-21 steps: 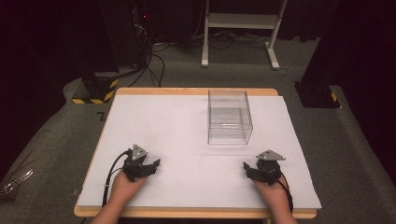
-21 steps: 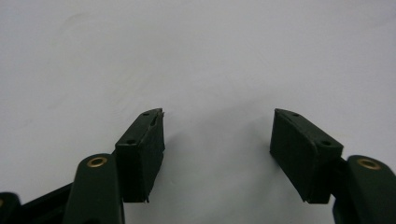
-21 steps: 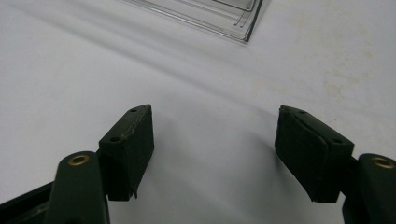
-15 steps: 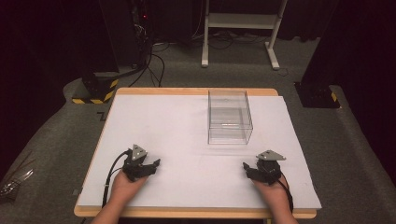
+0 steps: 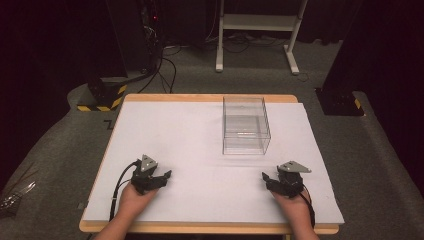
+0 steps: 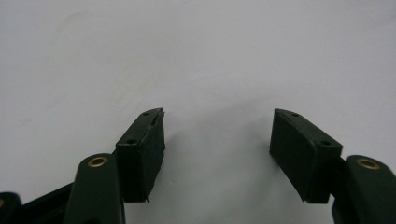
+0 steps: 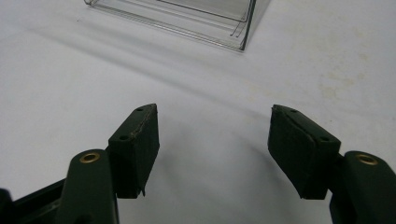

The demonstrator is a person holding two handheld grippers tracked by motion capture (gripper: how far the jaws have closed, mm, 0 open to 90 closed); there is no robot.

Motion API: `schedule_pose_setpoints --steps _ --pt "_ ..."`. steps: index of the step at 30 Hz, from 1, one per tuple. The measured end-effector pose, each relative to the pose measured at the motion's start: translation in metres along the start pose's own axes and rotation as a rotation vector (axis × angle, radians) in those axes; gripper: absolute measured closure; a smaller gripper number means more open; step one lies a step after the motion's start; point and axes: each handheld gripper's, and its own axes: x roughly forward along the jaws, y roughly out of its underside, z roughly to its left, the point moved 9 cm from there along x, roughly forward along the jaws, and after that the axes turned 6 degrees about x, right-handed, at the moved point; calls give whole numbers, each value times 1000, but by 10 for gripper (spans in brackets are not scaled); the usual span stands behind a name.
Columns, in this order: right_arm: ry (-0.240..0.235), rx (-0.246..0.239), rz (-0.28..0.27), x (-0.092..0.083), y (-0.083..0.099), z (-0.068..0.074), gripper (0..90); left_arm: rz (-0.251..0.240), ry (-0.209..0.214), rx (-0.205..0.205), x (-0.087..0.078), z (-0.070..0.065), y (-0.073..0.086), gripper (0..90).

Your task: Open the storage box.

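A clear plastic box [image 5: 246,125] stands empty on the white table cover, right of the middle; its near corner [image 7: 233,28] lies ahead of the right gripper. My left gripper [image 5: 165,176] rests near the front left of the table, held in a hand, jaws open with nothing between them [image 6: 217,140]. My right gripper [image 5: 266,178] rests near the front right, also open and empty [image 7: 212,140], a short way in front of the box.
The white sheet [image 5: 200,145] covers a wooden table [image 5: 200,98]. Beyond it on the grey floor stand a white stand's legs [image 5: 255,30], cables [image 5: 165,65] and a black-and-yellow striped base [image 5: 102,95]. Dark posts flank both sides.
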Motion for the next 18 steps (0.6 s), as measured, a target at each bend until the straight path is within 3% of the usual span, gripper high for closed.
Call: schedule_pose_setpoints --steps 3,6,12,15,18 --pt "-7 -8 -16 -1 -1 0 348 0 -16 14 0 0 0 348" --pt "-15 3 -19 -2 -1 0 350 8 1 -24 0 2 0 323" --pt "-27 -10 -27 -3 -3 3 353 28 -87 10 0 4 0 219" --pt "-41 -12 -31 -3 -4 4 351 42 -127 27 0 8 0 117" --pt "-53 -21 -42 -3 -7 7 347 75 -124 -10 -1 14 6 35"
